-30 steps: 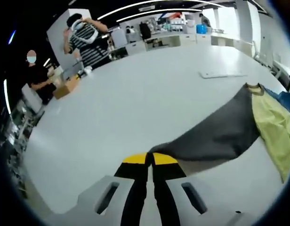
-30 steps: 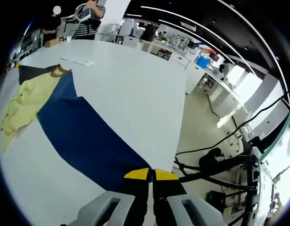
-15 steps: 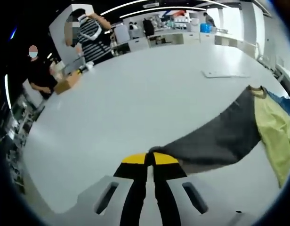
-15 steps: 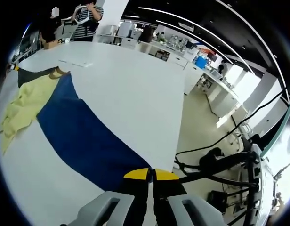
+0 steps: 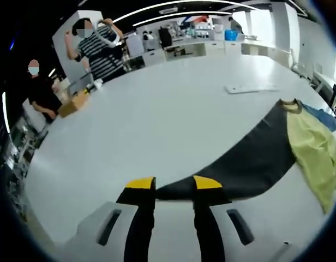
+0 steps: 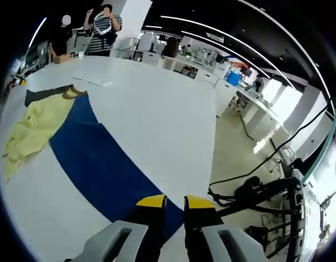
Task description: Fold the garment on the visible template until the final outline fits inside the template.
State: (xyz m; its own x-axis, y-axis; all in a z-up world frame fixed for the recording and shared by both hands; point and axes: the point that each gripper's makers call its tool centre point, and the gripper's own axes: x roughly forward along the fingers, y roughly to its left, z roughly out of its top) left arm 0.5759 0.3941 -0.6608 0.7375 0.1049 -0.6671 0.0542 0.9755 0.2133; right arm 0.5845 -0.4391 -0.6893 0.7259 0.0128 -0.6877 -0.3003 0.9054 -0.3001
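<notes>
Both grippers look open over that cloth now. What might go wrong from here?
The blue panel ends close to the table edge, so that end might slip off. The yellow part lies rumpled, which may spoil a neat fold. The left gripper and right gripper are open, so regrasping could miss the dark panel.

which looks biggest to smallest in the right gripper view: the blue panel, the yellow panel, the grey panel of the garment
1. Blue panel, a long band running from near the claw up the white table.
2. Yellow panel.
3. Grey panel, a thin strip.
The grey panel lies farthest from the camera and is partly hidden, so its true size is unsure.
</notes>
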